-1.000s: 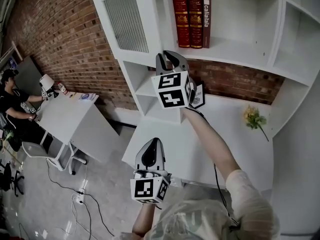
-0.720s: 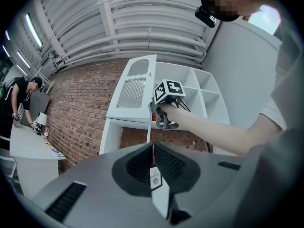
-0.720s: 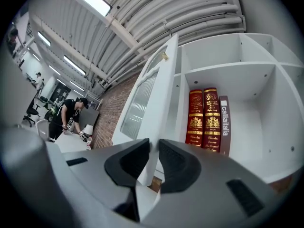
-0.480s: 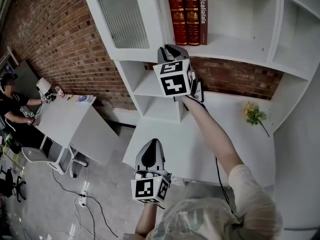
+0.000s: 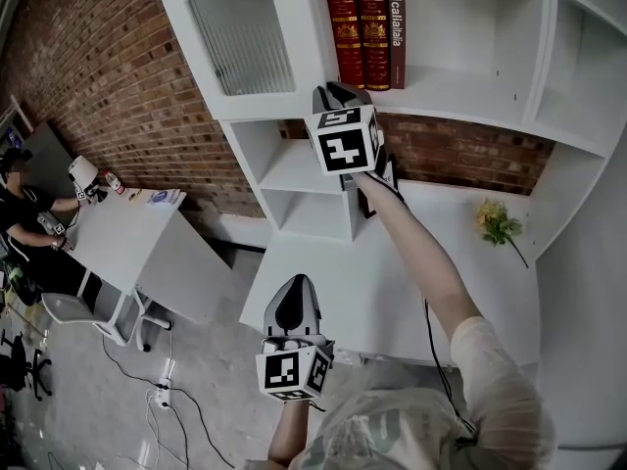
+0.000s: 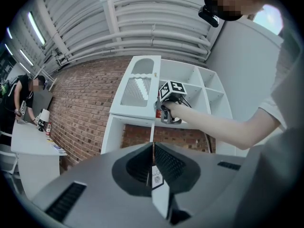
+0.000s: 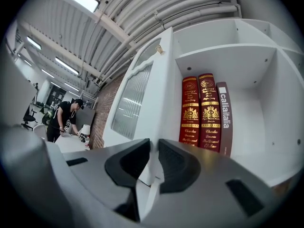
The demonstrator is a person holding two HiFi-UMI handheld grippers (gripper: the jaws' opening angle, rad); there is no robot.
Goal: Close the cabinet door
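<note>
Not yet closed: cabinet door swung out left. Right gripper seemingly pinching its edge; left gripper pressed together, idle.

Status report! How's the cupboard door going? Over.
Right gripper shut on white ribbed-glass cabinet door, at its edge. Door open. Left gripper shut, empty. Red books inside shelf, not blocking.

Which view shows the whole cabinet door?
Left gripper view: it shows the cabinet door top to bottom, though small. Head view crops its top; right gripper view sees it obliquely, bottom hidden behind the fingers.
</note>
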